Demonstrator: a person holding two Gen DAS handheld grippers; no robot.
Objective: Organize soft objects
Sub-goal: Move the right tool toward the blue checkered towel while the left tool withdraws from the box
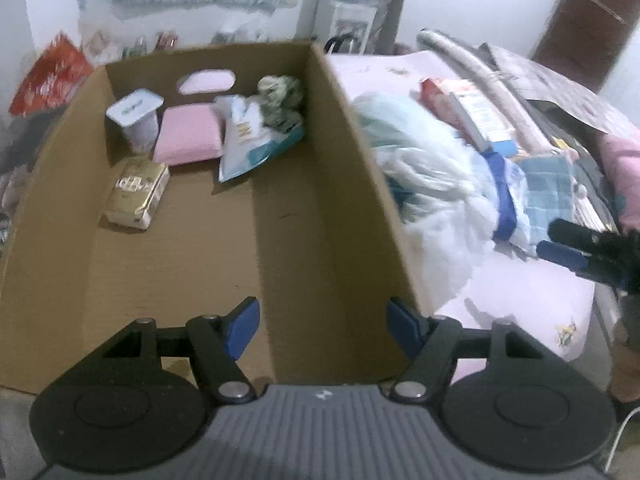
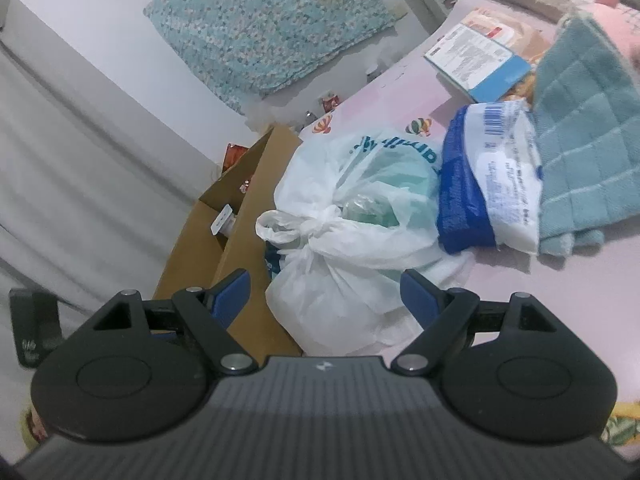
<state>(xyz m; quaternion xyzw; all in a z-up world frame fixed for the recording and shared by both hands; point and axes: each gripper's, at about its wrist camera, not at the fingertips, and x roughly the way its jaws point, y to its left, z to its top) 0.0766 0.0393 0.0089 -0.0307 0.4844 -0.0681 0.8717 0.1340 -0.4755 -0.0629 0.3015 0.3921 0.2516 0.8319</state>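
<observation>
An open cardboard box (image 1: 340,128) stands beside a pink bed. At its far end lie a pink sponge (image 1: 188,138), a white cup (image 1: 136,118), a gold pack (image 1: 136,192), a white-and-teal pouch (image 1: 250,140) and a green-grey cloth ball (image 1: 280,100). My left gripper (image 1: 322,326) is open and empty over the box's near end. A tied white plastic bag (image 2: 340,236) lies on the bed against the box (image 2: 244,216). My right gripper (image 2: 324,298) is open and empty just before the bag, and it also shows in the left wrist view (image 1: 560,242).
On the bed lie a blue-and-white pack (image 2: 480,176), a teal quilted towel (image 2: 580,132), a printed carton (image 2: 476,56) and a pink plush toy (image 2: 620,20). A teal patterned cloth (image 2: 272,16) hangs on the wall. A red bag (image 1: 48,76) sits left of the box.
</observation>
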